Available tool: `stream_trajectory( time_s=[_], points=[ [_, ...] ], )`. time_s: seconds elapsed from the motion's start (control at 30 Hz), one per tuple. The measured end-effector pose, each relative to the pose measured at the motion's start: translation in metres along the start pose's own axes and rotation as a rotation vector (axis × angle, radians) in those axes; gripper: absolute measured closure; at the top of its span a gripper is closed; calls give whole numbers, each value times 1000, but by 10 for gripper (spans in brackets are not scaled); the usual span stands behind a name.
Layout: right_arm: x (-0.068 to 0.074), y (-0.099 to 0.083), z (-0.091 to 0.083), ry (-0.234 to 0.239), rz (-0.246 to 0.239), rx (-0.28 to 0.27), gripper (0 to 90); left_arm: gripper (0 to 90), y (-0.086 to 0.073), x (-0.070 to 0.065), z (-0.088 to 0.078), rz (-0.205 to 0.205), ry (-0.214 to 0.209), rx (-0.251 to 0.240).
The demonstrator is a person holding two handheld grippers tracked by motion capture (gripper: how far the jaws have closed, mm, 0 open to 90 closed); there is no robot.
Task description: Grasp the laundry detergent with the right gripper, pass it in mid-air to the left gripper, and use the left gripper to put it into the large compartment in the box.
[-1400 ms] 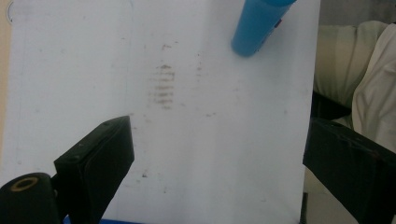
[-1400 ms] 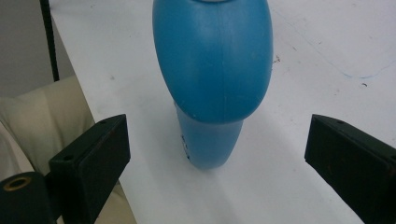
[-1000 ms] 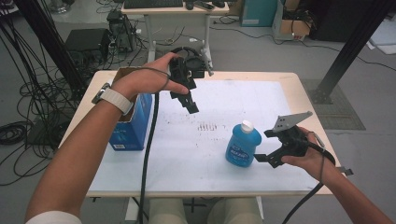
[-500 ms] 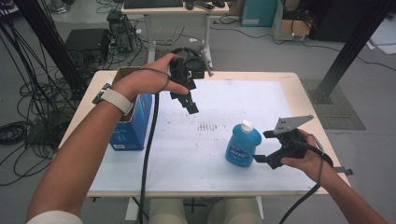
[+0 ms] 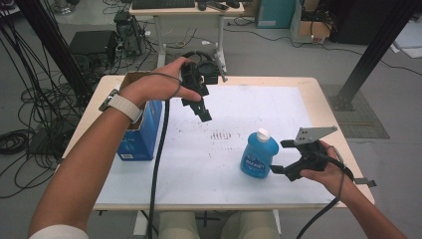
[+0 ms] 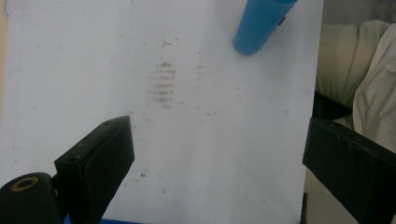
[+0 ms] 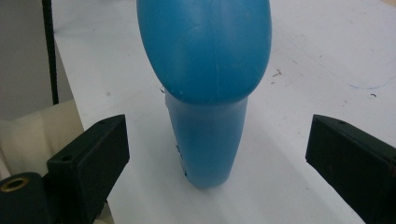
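A blue bottle [image 5: 259,154] with a white cap stands upright on the white table sheet [image 5: 199,164], right of the middle. My right gripper [image 5: 281,157] is open just to its right, jaws pointing at the bottle without touching it. In the right gripper view the bottle [image 7: 205,93] stands ahead of the wide-apart jaws. My left gripper [image 5: 204,113] hangs open above the back left of the sheet, jaws pointing down and forward. In the left gripper view the bottle's base [image 6: 259,23] shows far off at the top, and nothing is between the jaws.
A blue cardboard box [image 5: 142,132] stands at the table's left edge, under my left forearm. A patch of brown smudges [image 5: 221,134] marks the sheet's middle. Cables trail from both grippers. Stands, cables and another desk [image 5: 184,7] lie beyond the table.
My right gripper has shifted slightly closer to the bottle. The left gripper and bottle have stayed put.
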State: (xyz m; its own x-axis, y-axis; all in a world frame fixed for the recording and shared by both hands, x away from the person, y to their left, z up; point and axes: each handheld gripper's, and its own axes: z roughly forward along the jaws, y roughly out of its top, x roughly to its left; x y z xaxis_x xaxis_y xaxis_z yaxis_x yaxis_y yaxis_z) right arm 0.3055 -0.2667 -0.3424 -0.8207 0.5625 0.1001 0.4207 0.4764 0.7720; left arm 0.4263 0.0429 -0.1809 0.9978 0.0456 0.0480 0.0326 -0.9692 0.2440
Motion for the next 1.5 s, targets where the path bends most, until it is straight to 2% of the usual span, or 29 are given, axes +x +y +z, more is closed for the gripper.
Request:
stream_trajectory(
  time_s=[0.27,0.3,0.4,1.0,1.27,1.3,1.47,1.5],
  points=[
    [-1,-2,1,2,-16,-38,63,91,0,0,0,1,1,0],
    [0,-2,1,-1,1,-34,63,91,0,0,0,1,1,0],
    [0,-3,1,3,-6,-50,63,91,0,0,0,2,1,1],
    [1,-7,1,11,2,-72,63,92,-1,1,1,-6,-2,3],
    [-2,-8,1,13,-16,-99,63,92,-2,1,2,-9,-2,6],
    [-1,-8,0,13,-5,-97,63,92,-2,1,2,-7,-2,6],
    [-1,-10,2,24,-14,-112,63,92,-2,0,2,-9,-2,6],
    [0,-10,2,20,-1,-106,63,92,-1,0,2,-8,-2,6]
  ],
)
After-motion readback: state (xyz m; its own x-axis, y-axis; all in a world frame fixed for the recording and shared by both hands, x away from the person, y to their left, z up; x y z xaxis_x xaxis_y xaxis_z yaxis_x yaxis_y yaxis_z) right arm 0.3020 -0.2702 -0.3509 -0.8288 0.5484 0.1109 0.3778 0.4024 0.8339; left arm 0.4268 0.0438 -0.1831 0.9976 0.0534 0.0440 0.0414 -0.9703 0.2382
